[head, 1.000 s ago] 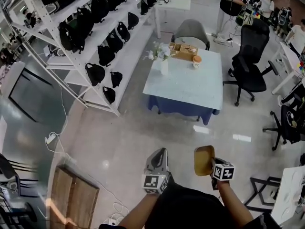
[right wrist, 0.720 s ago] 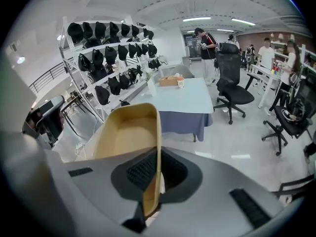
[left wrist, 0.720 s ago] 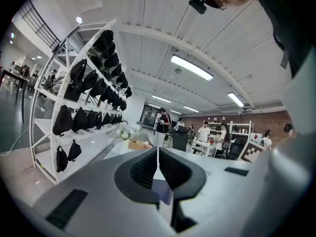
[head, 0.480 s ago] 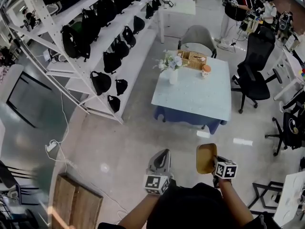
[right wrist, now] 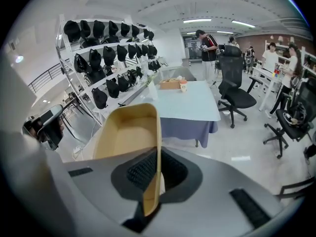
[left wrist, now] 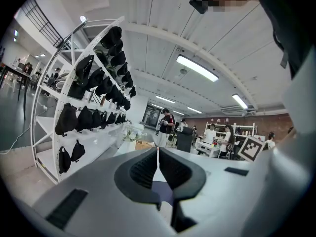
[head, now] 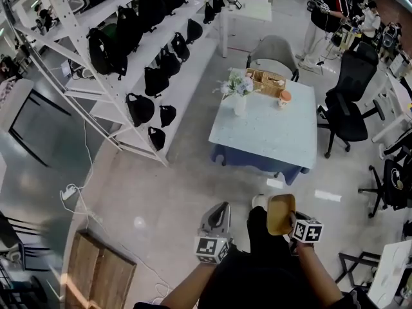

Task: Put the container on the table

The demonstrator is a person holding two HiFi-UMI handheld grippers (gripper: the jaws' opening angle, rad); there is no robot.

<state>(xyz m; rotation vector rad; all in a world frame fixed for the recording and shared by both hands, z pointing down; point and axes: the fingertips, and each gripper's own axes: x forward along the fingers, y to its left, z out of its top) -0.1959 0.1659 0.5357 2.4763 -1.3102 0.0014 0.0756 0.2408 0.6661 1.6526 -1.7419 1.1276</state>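
Jaws of my right gripper (right wrist: 158, 171) pinch the tan wooden container (right wrist: 123, 137); pale-blue counter (right wrist: 192, 105) lies well ahead; left gripper (left wrist: 158, 154) has jaws together.

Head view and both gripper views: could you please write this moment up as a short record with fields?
right gripper: shut on a side wall of the container
left gripper: jaws together, empty
container: tan, empty, held above the floor, not on the table
table: ahead across the floor, light top, blue cloth
on table: flower vase, wooden box, cup
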